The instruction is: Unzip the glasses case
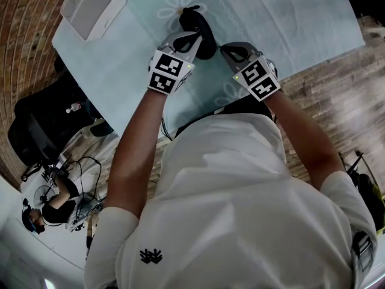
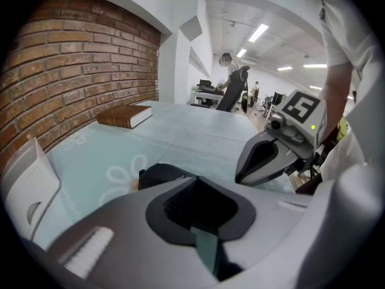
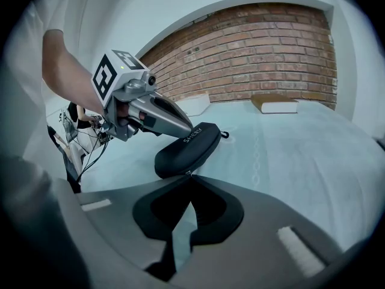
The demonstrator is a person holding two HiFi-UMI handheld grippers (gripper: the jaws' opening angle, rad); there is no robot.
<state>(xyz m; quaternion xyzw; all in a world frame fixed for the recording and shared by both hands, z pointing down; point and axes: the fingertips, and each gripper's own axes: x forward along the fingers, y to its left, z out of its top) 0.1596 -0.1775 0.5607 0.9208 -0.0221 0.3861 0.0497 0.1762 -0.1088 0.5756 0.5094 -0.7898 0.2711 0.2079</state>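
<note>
My left fingers (image 3: 162, 118) are closed together, tips resting on top of the black glasses case (image 3: 186, 146), which lies on the teal-covered tabletop (image 3: 289, 155). My right fingers (image 3: 258, 221) are also closed, tips touching the case's near end.

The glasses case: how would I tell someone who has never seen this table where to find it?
Find the brick wall, then the pale blue-green flowered cloth spread beside it. The glasses case lies on that cloth: it is the only black, rounded, elongated thing there, unlike the white tray and the brown book.
</note>
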